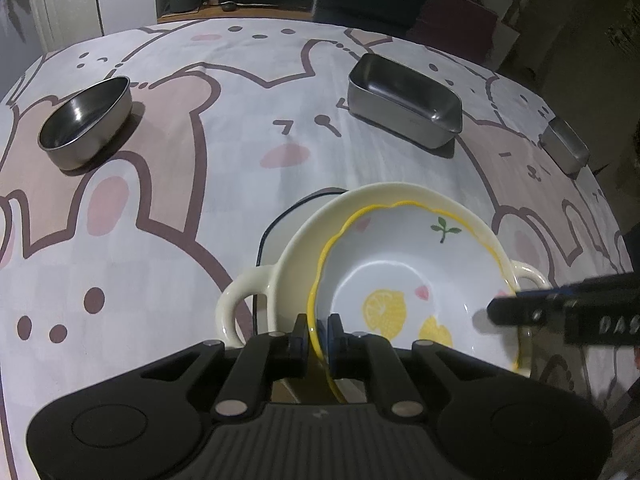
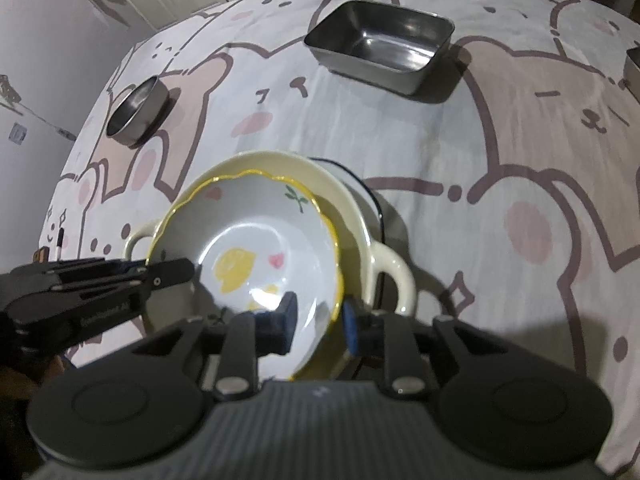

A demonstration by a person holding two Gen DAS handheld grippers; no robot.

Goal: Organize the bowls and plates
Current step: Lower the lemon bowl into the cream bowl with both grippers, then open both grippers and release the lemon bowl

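Lemon bowl (image 1: 404, 280) amid steel bowl (image 1: 86, 122), tins (image 1: 404, 100)

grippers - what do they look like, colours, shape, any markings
Both match: the left gripper and right gripper have a ribbed dark grey body with a round black disc on each side, black linkage bars with silver pivot pins, and two black fingers tipped with blue pads. Each carries white lettering on the side, too blurred to read in full. No cables or sleeves show.

Left gripper (image 1: 318, 330) pinched — right gripper (image 2: 318, 314) parted
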